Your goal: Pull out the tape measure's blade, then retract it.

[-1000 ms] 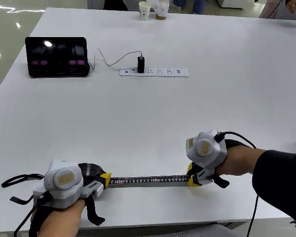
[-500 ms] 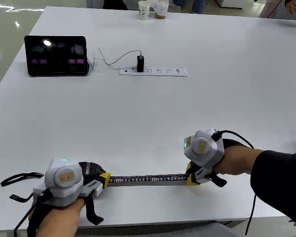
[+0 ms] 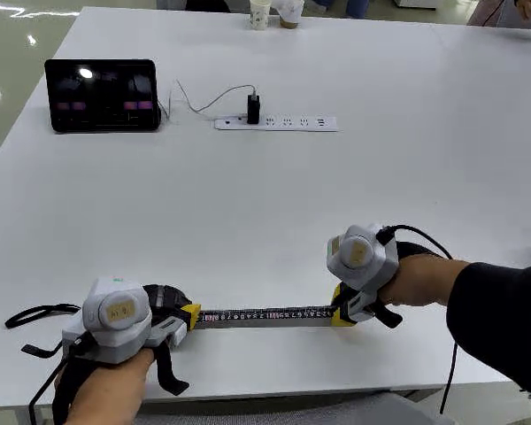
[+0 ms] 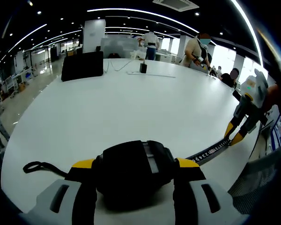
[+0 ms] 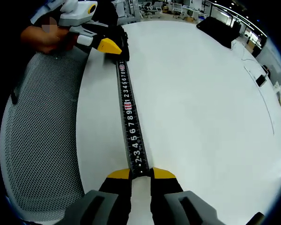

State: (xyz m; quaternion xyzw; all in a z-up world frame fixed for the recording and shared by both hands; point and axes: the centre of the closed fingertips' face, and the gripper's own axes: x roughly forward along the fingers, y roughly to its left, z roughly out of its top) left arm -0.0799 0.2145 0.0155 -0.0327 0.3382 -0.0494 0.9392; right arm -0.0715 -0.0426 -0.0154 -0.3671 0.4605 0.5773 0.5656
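The black tape measure case sits on the white table near its front edge, and my left gripper is shut on it; in the head view the case lies just beside that gripper. The dark numbered blade runs flat along the table from the case to my right gripper. In the right gripper view the blade stretches away from me, and its tip is pinched between my yellow-tipped right gripper, which is shut on it. A black wrist strap trails left of the case.
A dark tablet stands at the back left, wired to a white power strip with a black plug. Paper cups stand at the far edge. A grey mesh chair sits just below the table's front edge.
My right gripper has drifted slightly left toward the case, so the stretch of blade showing is a little shorter. The left gripper holds its place; the camera tilted a bit.
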